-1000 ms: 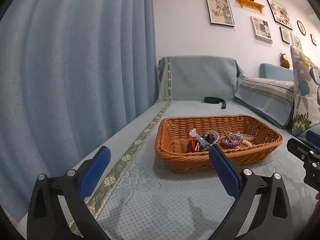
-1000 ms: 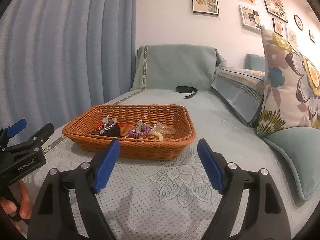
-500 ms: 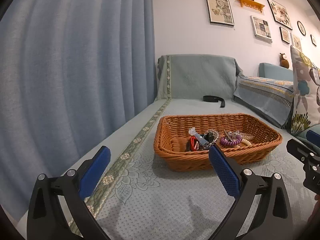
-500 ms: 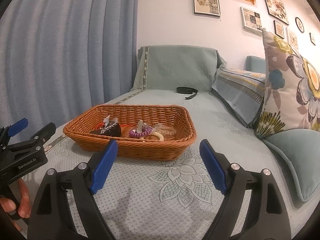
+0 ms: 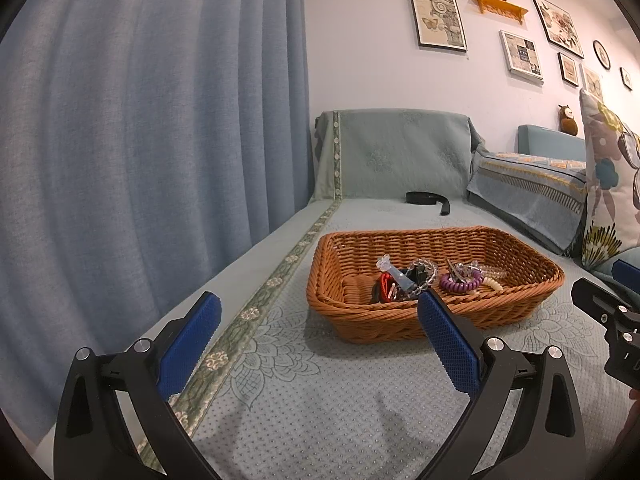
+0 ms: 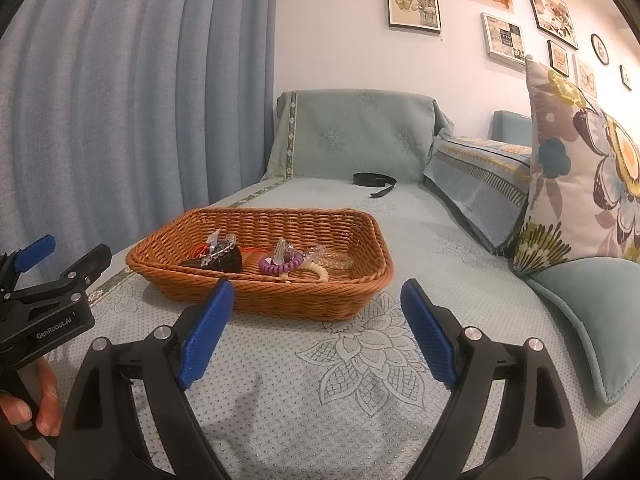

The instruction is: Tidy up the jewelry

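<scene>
A brown wicker basket stands on the sofa seat ahead of both grippers. In it lie a purple coil hair tie, a cream coil tie, a clear bead bracelet, a dark pouch, a red cord and clear clips. My left gripper is open and empty, short of the basket's near left corner. My right gripper is open and empty, just short of the basket's near rim.
The seat has a grey-green patterned cover. A blue curtain hangs on the left. A black strap lies at the far end. A floral pillow and a teal cushion sit on the right.
Both grippers have drifted back slightly from the basket and risen a little. Both stay open and empty. The basket's contents have not moved.
</scene>
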Available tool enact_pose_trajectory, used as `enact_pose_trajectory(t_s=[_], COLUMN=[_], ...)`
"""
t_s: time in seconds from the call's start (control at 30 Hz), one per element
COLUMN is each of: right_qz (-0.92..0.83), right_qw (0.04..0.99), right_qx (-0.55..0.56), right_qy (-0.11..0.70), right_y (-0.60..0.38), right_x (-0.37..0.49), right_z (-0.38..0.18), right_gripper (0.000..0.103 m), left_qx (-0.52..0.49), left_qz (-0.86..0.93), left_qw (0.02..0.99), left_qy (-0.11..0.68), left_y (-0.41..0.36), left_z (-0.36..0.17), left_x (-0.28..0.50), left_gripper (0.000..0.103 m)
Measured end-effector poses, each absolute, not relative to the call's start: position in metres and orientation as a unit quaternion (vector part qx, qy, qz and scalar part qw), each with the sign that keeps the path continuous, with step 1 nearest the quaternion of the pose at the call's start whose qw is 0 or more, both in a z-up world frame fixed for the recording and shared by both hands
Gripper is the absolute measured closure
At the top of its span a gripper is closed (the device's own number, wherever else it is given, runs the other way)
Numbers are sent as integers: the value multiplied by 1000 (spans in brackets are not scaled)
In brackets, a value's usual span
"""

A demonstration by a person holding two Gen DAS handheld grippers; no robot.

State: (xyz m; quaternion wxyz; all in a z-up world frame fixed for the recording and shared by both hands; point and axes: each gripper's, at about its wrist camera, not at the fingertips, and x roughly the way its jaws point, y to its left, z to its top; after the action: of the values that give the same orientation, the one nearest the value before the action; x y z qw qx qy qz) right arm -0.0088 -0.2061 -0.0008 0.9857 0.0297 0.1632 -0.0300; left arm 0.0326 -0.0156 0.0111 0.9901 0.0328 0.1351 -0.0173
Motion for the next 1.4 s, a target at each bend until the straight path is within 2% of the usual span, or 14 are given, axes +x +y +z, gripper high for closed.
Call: enact_pose_trajectory(t_s=[1.4], right_qz=[-28], right_qw=[985], right_qx=[28], right_qy=[165], right_y=[-205], right_x=[-8], right_z=[1], right_gripper=[18], left_qx=[37], left_qz=[-19], left_qw=[990], left_qy=[138], left_y=[-17], left_z=[9], left_x=[33], left_gripper=[8])
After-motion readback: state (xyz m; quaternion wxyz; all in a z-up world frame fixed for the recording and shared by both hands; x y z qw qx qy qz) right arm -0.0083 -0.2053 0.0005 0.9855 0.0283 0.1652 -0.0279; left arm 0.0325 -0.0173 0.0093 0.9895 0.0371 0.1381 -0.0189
